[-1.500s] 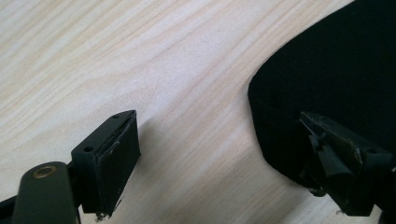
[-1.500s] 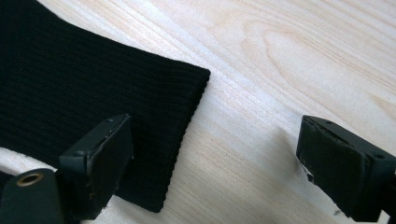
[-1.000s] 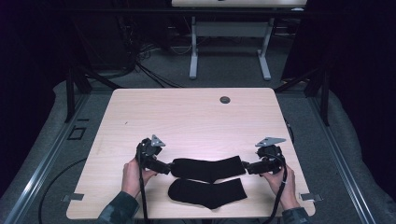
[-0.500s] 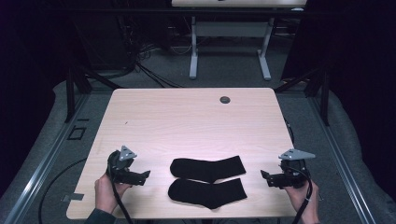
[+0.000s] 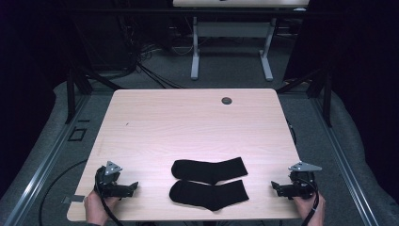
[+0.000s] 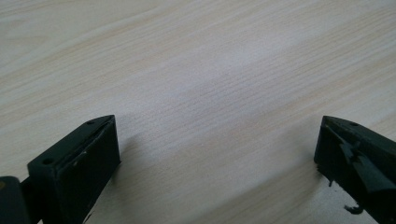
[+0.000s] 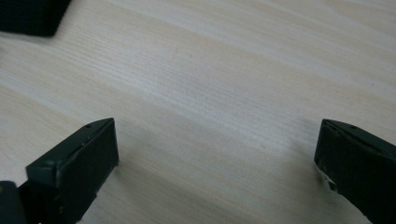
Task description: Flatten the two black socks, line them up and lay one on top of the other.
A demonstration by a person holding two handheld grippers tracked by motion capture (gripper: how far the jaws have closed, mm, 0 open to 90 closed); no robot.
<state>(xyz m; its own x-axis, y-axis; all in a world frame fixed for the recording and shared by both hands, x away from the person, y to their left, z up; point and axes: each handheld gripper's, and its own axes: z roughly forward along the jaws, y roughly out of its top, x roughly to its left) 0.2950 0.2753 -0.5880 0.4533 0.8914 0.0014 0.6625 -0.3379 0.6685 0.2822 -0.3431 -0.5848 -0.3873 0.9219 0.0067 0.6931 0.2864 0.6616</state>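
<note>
While the bench [image 5: 188, 122] lies mostly bare, the work on it looks close to finished, or at a pause between steps. Its pale wood top carries two black socks near the front edge, with a small dark grommet [image 5: 227, 100] far off toward the back edge.

The farther sock [image 5: 209, 169] lies flat, toe end to the left and cuff to the right. The nearer sock [image 5: 208, 193] lies just in front of it in the same direction, and the two overlap or touch along their long sides. Both look smoothed out and lined up as a pair, so I judge the laying-out to be done. What may be left is folding or stacking them together; neither sock is folded or rolled yet.

The left tongs [image 5: 135, 186] sit near the front left corner of the bench, well apart from the socks, held in a hand [image 5: 96, 207] at the edge. In the left gripper view the jaws stand spread wide with plain wood between them and nothing pinched.

The right tongs [image 5: 274, 186] rest at the front right, also clear of the socks, and point inward toward them. The right gripper view shows the jaws spread wide over bare wood, with a dark corner of a sock [image 7: 30, 16] at the upper left, apart from the jaws.
</note>
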